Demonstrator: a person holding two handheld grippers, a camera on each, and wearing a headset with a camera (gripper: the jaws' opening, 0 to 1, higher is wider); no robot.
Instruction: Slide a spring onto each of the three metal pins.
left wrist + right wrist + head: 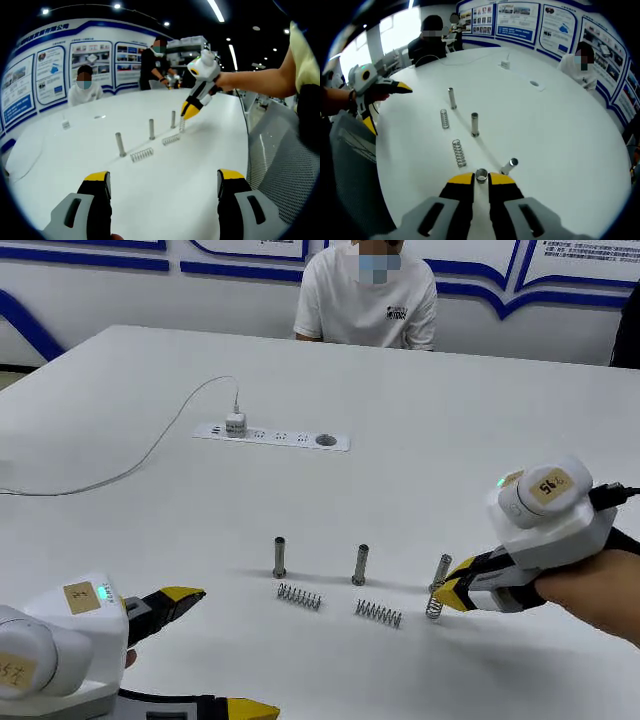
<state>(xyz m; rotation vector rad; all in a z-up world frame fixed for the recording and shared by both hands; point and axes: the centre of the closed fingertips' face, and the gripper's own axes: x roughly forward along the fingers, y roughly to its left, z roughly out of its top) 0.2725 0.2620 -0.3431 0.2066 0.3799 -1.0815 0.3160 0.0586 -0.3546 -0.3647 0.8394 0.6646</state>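
Landmark is the middle short grey metal pin [360,565], upright on the white table [480,410]. The left pin [280,557] is upright too; the right pin [441,571] leans. Two steel coil springs lie flat just in front of the landmark: left spring [299,596], right spring [378,613]. Right gripper [450,595], white with yellow tips, sits to its right, jaws closed on the third spring [434,608], which stands on end beside the right pin. Left gripper [230,650] is well front-left, jaws apart. The white power strip [272,436] with a charger plugged in lies well behind.
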